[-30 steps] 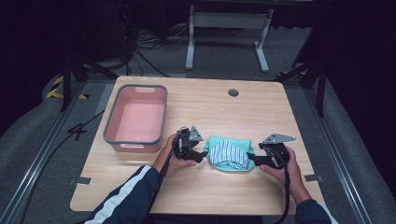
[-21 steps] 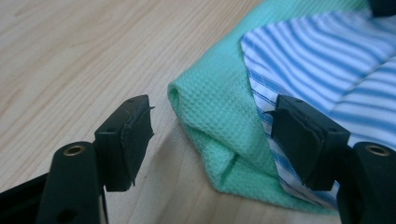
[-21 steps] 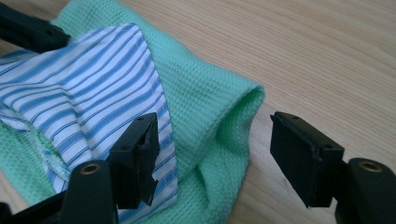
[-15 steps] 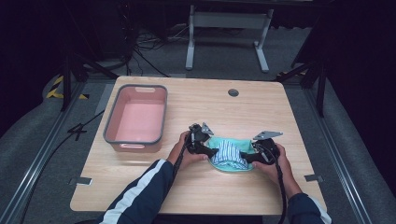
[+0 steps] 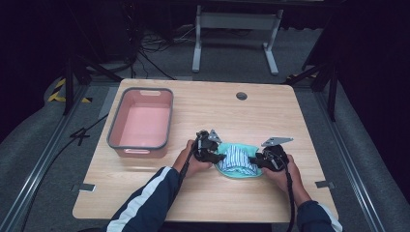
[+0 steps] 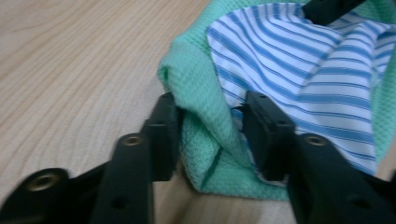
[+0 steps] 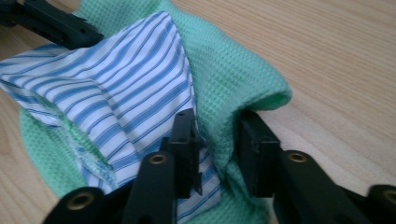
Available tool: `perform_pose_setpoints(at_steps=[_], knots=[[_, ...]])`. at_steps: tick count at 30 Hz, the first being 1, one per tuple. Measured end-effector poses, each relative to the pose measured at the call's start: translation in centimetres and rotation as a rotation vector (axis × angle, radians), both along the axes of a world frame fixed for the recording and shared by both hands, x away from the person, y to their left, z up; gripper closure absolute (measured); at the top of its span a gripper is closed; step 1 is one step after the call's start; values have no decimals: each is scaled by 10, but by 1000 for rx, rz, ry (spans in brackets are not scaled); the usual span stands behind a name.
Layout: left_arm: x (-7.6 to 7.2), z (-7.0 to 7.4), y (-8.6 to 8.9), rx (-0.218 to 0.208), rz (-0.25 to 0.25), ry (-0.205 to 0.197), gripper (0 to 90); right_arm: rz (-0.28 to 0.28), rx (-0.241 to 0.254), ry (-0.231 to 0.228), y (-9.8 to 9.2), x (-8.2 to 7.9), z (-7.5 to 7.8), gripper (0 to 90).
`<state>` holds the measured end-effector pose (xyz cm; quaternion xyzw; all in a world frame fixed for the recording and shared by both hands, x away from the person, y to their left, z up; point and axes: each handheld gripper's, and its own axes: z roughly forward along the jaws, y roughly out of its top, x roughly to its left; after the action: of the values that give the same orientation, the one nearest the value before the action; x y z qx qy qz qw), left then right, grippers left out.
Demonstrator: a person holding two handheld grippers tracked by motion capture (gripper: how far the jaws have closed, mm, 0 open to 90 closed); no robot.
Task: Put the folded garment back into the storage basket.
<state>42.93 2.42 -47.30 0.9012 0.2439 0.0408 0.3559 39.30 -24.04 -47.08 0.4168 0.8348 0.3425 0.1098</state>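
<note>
A blue-and-white striped cloth (image 5: 237, 157) lies bunched on a mint-green waffle cloth (image 5: 240, 175) near the table's front edge. My left gripper (image 5: 215, 155) is at the bundle's left end. Its jaws have just been closing, and they pinch a fold of the green cloth (image 6: 201, 93) with the striped cloth (image 6: 299, 60) beside it; the left gripper (image 6: 210, 121) is shut on that fold. My right gripper (image 5: 258, 160) is at the right end. It has also just been closing, and the right gripper (image 7: 215, 135) grips the green cloth (image 7: 224, 70) together with the striped edge (image 7: 116, 93).
A pink bin (image 5: 112, 130) with a grey rim stands at the left of the wooden table (image 5: 203, 111). A round cable hole (image 5: 241, 95) sits at the back. A metal stand (image 5: 232, 21) and cables lie on the dark floor behind.
The left gripper has moved right onto the bundle's left end. Both grippers have closed in on the cloth, which now sits bunched higher between them.
</note>
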Motion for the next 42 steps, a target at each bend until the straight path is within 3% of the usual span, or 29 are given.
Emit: perform_pose_setpoints(at_steps=[4, 9, 13, 32, 42], knots=[[-2, -1, 0, -16, -4, 0, 763, -10, -24, -15, 5, -5, 1, 771], [-4, 3, -2, 31, -24, -28, 815, 6, -31, -19, 5, -11, 3, 791], [-4, 5, 1, 22, -19, -16, 824, 10, -27, -16, 6, -16, 6, 796], [-5, 29, 16, 45, -28, -48, 833, 6, 13, -26, 17, -15, 22, 799], [-6, 51, 29, 51, -17, -74, 835, 21, 18, -48, 32, -13, 37, 799]])
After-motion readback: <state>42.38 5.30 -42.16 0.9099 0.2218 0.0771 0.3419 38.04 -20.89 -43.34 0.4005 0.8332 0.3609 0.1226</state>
